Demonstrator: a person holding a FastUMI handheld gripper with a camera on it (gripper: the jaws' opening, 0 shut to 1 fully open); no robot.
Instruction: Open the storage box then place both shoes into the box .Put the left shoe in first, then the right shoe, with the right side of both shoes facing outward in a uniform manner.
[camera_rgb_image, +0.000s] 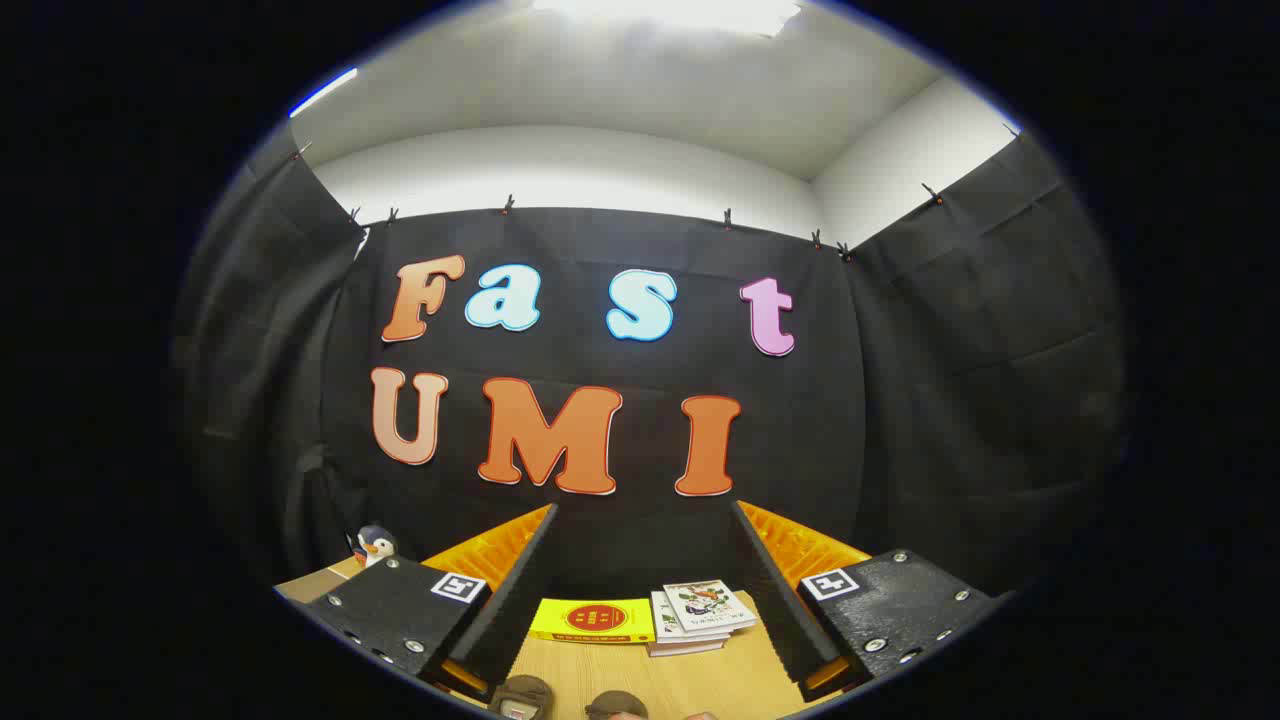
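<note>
I hold the gripper (640, 600) level with its fingers spread wide and empty, the shoes (570, 697) lying low beneath and between them at the near edge of the surface (690, 680), so I judge I must tilt down.

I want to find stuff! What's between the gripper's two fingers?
The gripper is open. Between its fingers in the gripper view lie a yellow book and a stack of books on the wooden table.

The gripper (640, 580) is held level, fingers spread wide, gripping nothing.
</note>
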